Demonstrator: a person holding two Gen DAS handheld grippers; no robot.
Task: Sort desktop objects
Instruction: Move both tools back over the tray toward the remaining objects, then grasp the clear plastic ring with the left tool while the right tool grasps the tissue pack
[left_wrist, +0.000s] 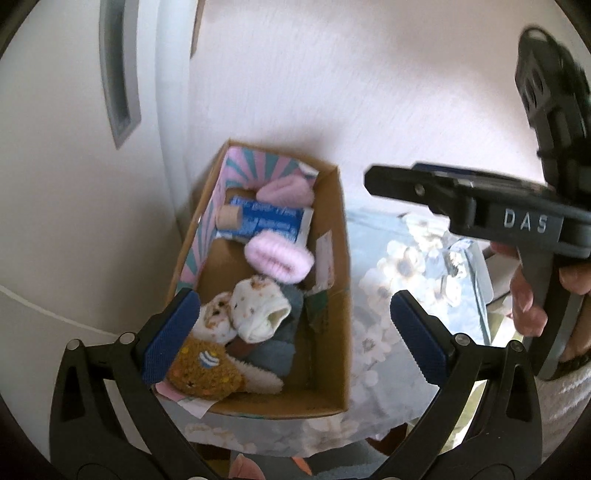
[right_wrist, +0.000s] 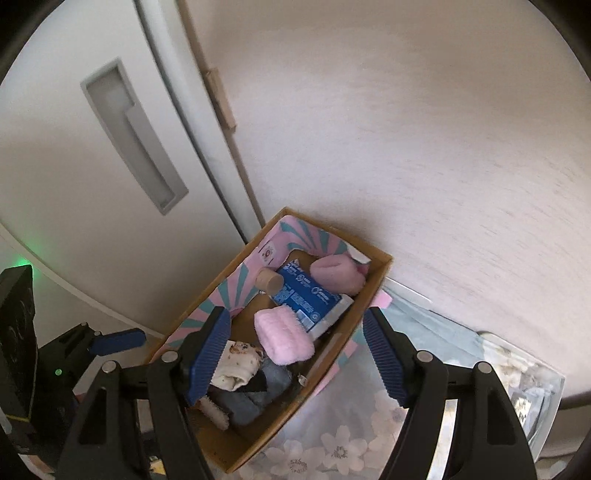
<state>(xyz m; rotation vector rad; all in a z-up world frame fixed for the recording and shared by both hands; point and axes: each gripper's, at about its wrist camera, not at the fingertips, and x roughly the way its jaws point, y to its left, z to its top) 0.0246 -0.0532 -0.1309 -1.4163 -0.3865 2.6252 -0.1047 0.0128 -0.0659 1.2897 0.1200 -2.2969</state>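
Observation:
A cardboard box (left_wrist: 338, 236) (right_wrist: 376, 273) stands on a floral-cloth table. It holds a blue packet (left_wrist: 266, 219) (right_wrist: 314, 299), two pink fluffy socks (left_wrist: 279, 256) (right_wrist: 282, 336), a cork-coloured roll (left_wrist: 229, 218) (right_wrist: 269, 281), white patterned socks (left_wrist: 258, 308) (right_wrist: 236, 363), grey-blue socks (left_wrist: 280, 350) (right_wrist: 255, 395) and a brown fuzzy sock (left_wrist: 203, 369). My left gripper (left_wrist: 291, 336) is open and empty above the box's near end. My right gripper (right_wrist: 295, 350) is open and empty over the box; it also shows in the left wrist view (left_wrist: 384, 182).
The table carries a light floral cloth (left_wrist: 391, 332) (right_wrist: 343, 443) to the right of the box. A white door with a recessed grey handle (right_wrist: 133, 136) stands at left. A pale wall (right_wrist: 406, 129) rises behind the box.

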